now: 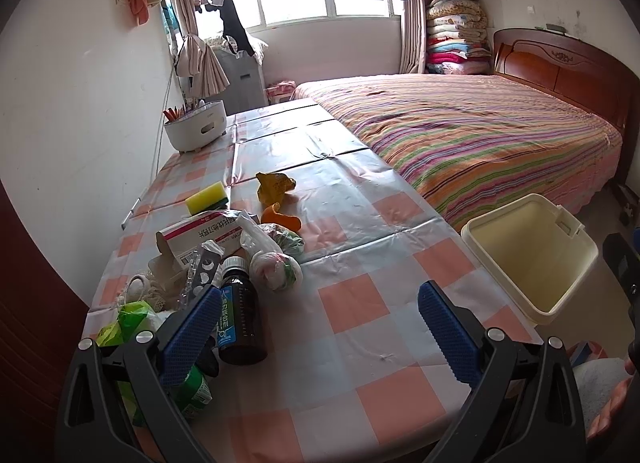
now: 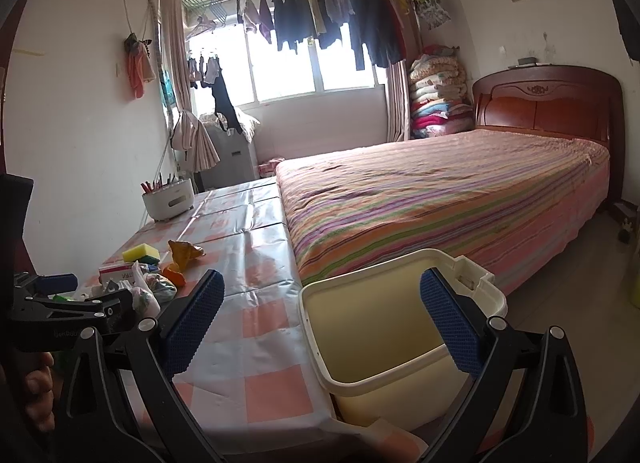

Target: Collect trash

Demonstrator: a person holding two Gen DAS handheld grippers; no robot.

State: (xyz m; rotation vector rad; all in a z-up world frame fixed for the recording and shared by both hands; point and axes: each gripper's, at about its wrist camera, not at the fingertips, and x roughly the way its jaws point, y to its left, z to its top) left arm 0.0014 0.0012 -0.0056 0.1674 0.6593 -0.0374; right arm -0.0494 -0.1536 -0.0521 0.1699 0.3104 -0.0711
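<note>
A pile of trash lies on the checked tablecloth (image 1: pixel 360 343) at the left: a dark brown medicine bottle (image 1: pixel 240 323), a pink and white carton (image 1: pixel 200 235), a blister pack (image 1: pixel 200 275), knotted plastic bags (image 1: pixel 276 263), orange peel (image 1: pixel 280 217), a yellow wrapper (image 1: pixel 274 185) and a green bag (image 1: pixel 128 319). My left gripper (image 1: pixel 320 327) is open just above the table, its left finger beside the bottle. A cream bin (image 2: pixel 372 323), empty inside, stands at the table's right edge. My right gripper (image 2: pixel 324 323) hangs open over the bin with nothing in it.
A yellow and green sponge (image 1: pixel 206 193) lies behind the pile. A white tub of pens (image 1: pixel 196 125) stands at the far end by the wall. A striped bed (image 2: pixel 440 199) runs along the table's right side. A person's hand (image 2: pixel 36 383) holds the left gripper (image 2: pixel 88 291).
</note>
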